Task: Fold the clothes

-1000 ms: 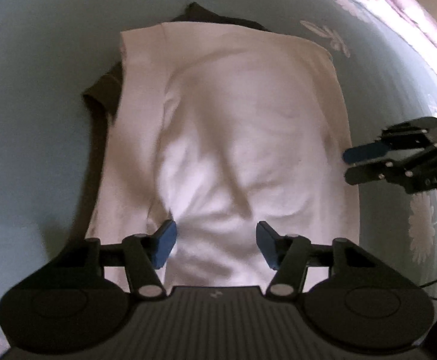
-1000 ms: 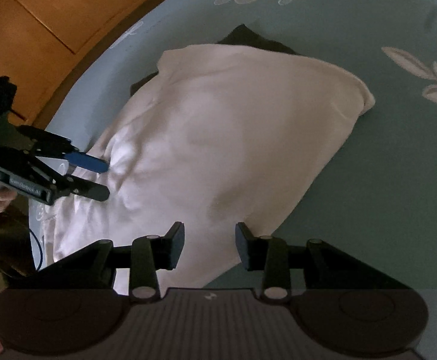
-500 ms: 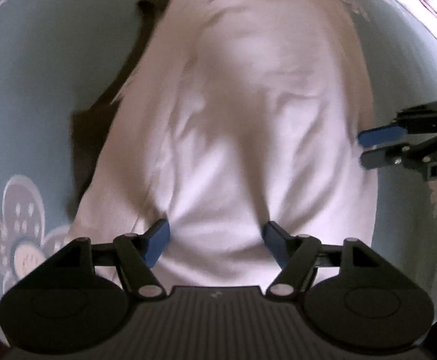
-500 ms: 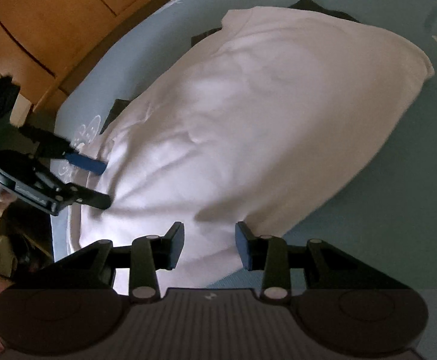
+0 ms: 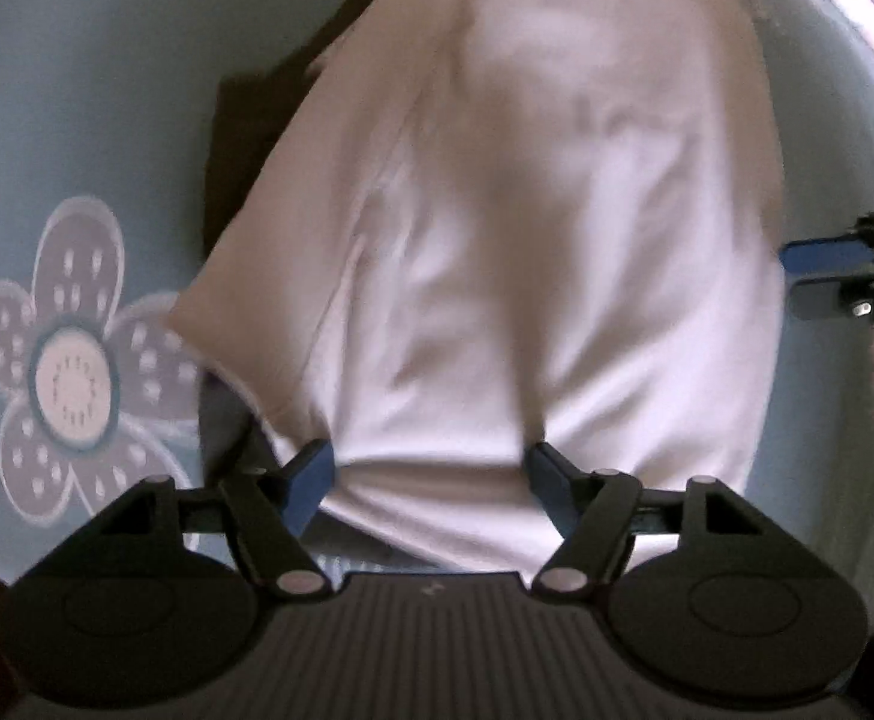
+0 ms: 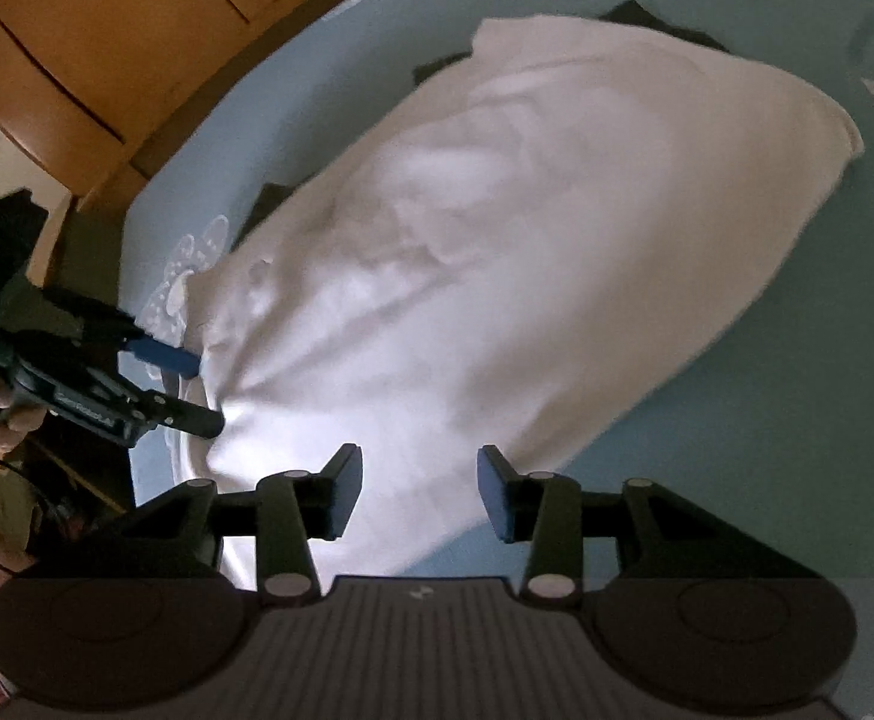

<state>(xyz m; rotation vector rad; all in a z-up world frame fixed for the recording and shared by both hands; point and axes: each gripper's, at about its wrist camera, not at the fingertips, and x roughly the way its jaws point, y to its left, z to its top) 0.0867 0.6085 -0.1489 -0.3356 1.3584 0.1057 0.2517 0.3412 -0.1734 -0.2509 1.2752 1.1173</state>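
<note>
I have the white shirt [image 5: 532,252] spread flat on the blue flowered bed [image 5: 95,90], stretching away ahead of both sets of fingers so its near hem is within reach for a fold. A dark garment [image 5: 245,138] lies under it, showing only beyond its left edge. My left gripper [image 5: 428,474] points steeply down over the near hem, its fingers released and spread wide with cloth between them but not pinched, I judge to take a broad bite. My right gripper [image 6: 419,486] hangs over the hem's other corner, its fingers having just eased apart, also gripping nothing. Both look placed to pick the hem up evenly.
</note>
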